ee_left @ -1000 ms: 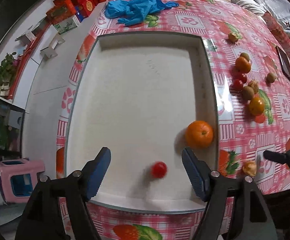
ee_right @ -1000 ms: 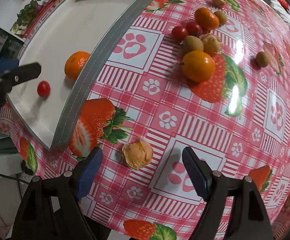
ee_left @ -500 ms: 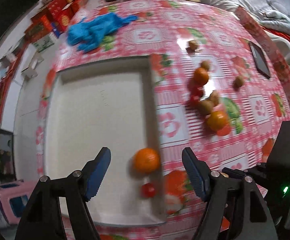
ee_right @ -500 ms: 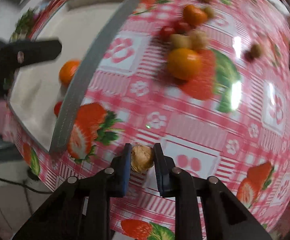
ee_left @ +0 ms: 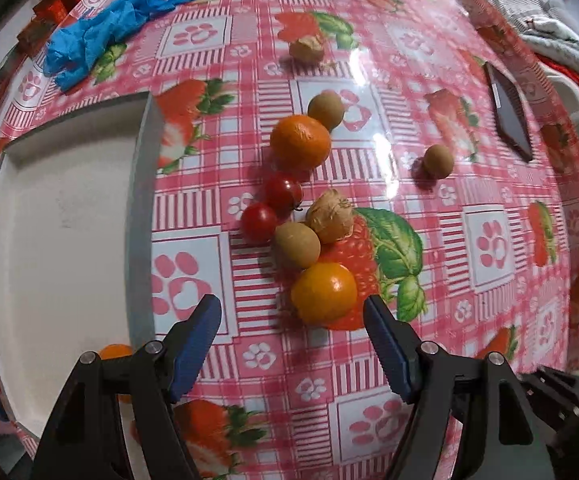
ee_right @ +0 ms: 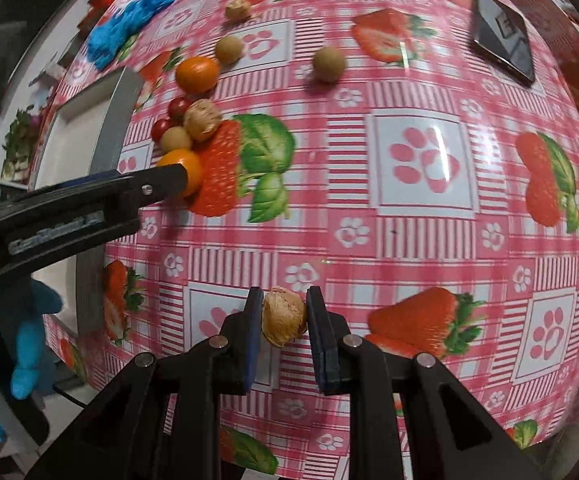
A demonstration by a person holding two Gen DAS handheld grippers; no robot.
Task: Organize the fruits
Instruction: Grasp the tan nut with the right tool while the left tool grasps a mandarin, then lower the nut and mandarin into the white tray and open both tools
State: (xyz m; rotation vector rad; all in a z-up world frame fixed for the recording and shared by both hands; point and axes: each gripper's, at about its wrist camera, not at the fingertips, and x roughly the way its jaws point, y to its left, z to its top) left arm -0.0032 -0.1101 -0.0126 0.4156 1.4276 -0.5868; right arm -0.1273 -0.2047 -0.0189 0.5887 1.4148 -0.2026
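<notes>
Step in hand: two transfers run at once. The right gripper (ee_right: 284, 316) is clamped narrow on a walnut (ee_right: 283, 315), pads touching both of its sides, above the strawberry-print tablecloth (ee_right: 429, 216); whether the nut has left the cloth cannot be told. The left gripper (ee_left: 292, 342) stands wide and holds nothing; the near orange (ee_left: 323, 293) lies just ahead of its fingertips, between their lines.

Fruit locations: the loose cluster sits on the cloth just beside the white tray (ee_left: 137, 208); it comprises two cherry tomatoes (ee_left: 259, 222), a longan (ee_left: 298, 243), a second walnut (ee_left: 330, 221) and a far orange (ee_left: 300, 142); another longan (ee_left: 437, 161) lies apart. One orange (ee_left: 115, 352) is already inside the tray at its near corner.

Next move, by judgement: carry the held walnut left over the tray wall and release it low; advance the left gripper to straddle the near orange, then close gently, since round fruit rolls.
</notes>
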